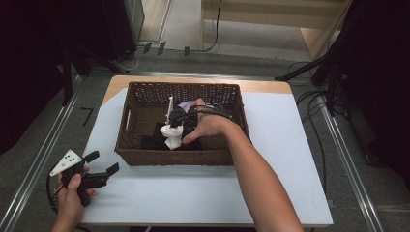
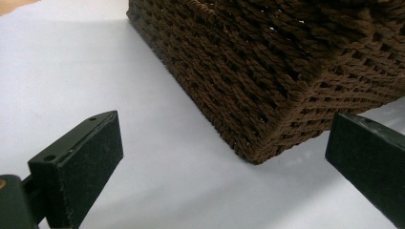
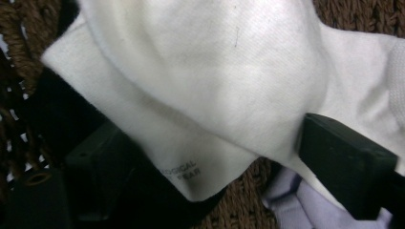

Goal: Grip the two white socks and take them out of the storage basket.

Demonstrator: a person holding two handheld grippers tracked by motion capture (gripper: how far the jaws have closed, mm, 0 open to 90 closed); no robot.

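A brown wicker basket (image 1: 183, 88) stands on the table's pale mat (image 1: 270, 183). My right gripper (image 1: 177, 124) reaches down into it, and its jaws stand wide apart on either side of a bunched white sock (image 1: 172, 137). In the right gripper view the white sock (image 3: 215, 86) bulges between the jaws of my right gripper (image 3: 217, 162), with small grey lettering near its edge. Outside the basket's near left corner, my left gripper (image 1: 104, 162) is held open with nothing between its jaws. The left gripper view has my left gripper (image 2: 224, 157) pointing at that corner of the basket (image 2: 267, 76).
Dark cloth (image 1: 154, 140) and a lilac cloth (image 1: 185, 104) lie in the basket under and beside the sock; the lilac cloth (image 3: 286, 207) also sits below the sock. Bare mat stretches in front of and to the right of the basket. Metal rails (image 1: 345, 169) run along both table sides.
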